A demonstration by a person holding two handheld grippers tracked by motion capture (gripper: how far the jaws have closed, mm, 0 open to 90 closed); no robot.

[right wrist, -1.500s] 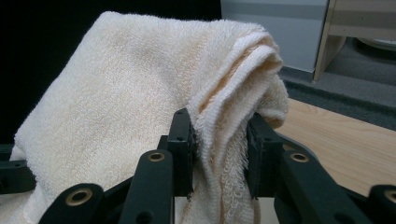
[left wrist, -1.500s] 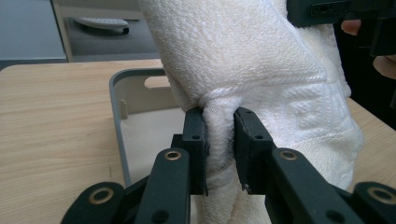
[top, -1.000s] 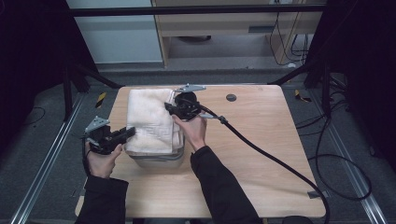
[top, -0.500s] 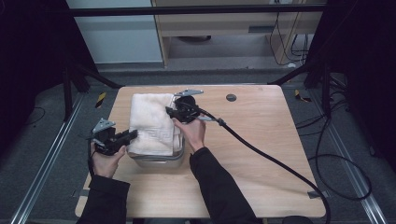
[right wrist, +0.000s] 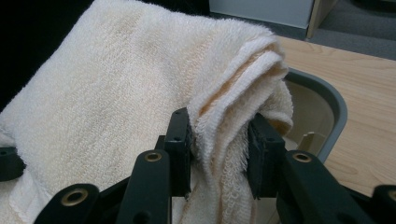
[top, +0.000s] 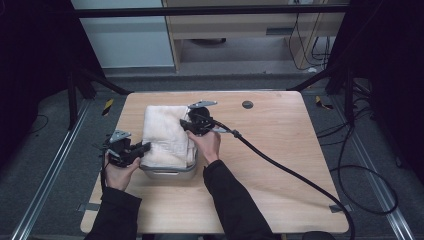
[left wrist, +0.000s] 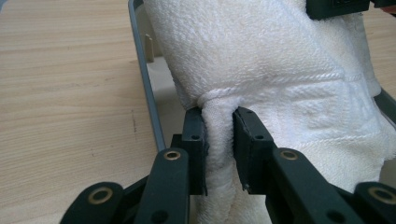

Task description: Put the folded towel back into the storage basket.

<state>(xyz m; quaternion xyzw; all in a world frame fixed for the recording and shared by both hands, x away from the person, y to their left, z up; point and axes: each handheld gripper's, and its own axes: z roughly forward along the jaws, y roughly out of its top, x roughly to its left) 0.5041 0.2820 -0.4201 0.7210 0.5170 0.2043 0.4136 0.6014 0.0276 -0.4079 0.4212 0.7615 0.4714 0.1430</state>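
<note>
The left gripper [left wrist: 219, 140] pinches a fold of the cream towel [top: 165, 135] at its near left edge. The right gripper [right wrist: 219, 144] is clamped on its right-hand folds. The towel drapes over a grey bin [top: 167, 172] on the wooden worktop [top: 280, 165].

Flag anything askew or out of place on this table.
The white towel overhangs the grey bin: it drapes past the far rim instead of lying inside. Left gripper and right gripper each pinch a bunched fold. Nothing looks spilled or damaged.
</note>
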